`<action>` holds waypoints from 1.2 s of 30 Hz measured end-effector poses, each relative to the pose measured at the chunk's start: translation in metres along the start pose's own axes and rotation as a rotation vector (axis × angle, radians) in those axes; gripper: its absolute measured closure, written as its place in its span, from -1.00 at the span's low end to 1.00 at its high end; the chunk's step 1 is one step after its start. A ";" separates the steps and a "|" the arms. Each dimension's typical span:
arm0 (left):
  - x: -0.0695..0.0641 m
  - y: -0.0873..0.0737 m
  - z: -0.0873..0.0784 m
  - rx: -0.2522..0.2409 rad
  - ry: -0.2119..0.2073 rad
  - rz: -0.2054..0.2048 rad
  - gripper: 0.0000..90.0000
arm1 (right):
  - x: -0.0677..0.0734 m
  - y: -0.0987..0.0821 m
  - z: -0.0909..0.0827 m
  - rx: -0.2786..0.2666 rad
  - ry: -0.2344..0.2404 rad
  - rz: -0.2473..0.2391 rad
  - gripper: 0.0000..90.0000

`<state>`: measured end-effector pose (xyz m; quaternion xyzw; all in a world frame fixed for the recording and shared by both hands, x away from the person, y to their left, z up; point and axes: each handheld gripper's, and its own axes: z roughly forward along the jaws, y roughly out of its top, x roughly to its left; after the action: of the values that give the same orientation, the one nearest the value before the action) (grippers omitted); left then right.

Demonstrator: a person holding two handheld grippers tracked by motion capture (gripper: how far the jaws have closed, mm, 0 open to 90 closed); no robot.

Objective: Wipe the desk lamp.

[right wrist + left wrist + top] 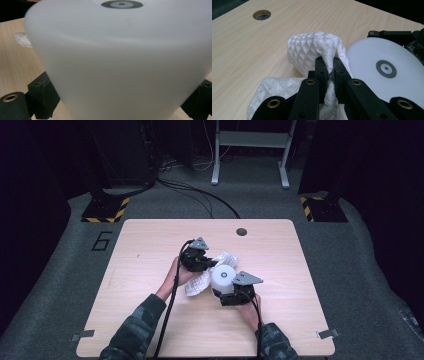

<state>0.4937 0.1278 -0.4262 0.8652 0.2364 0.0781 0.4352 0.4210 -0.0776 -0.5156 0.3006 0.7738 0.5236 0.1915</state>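
A pale wooden desk [150, 250] stands on grey carpet [60, 270], with a round cable hole [241, 231] near the middle of its far edge. Beyond the far edge, black cables [200, 195] trail across the floor toward a grey metal frame [250, 150]. Off each far corner sits a black stand base with yellow-black hazard tape [106, 210].

A light wooden table [150, 245] with a round hole [241, 231] is set on grey carpet [60, 270]. Beyond it, a white frame [250, 150], black cables [200, 195] and hazard-striped stand bases [106, 210] are seen in dimness.
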 end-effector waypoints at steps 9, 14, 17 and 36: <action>0.004 -0.011 0.000 -0.011 -0.015 -0.031 0.89 | 0.000 0.000 0.000 -0.001 -0.001 -0.003 -0.82; 0.002 -0.027 0.001 -0.005 -0.022 -0.060 0.89 | 0.000 0.000 0.000 0.001 -0.003 -0.012 -0.82; 0.001 -0.035 -0.001 -0.012 -0.025 -0.074 0.89 | 0.000 0.000 0.000 -0.001 -0.001 -0.006 -0.82; -0.008 -0.070 0.008 0.029 -0.035 -0.128 0.89 | 0.000 0.000 0.000 -0.001 -0.002 -0.005 -0.82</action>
<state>0.4655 0.1538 -0.4858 0.8559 0.2847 0.0318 0.4306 0.4211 -0.0774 -0.5156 0.2990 0.7741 0.5233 0.1939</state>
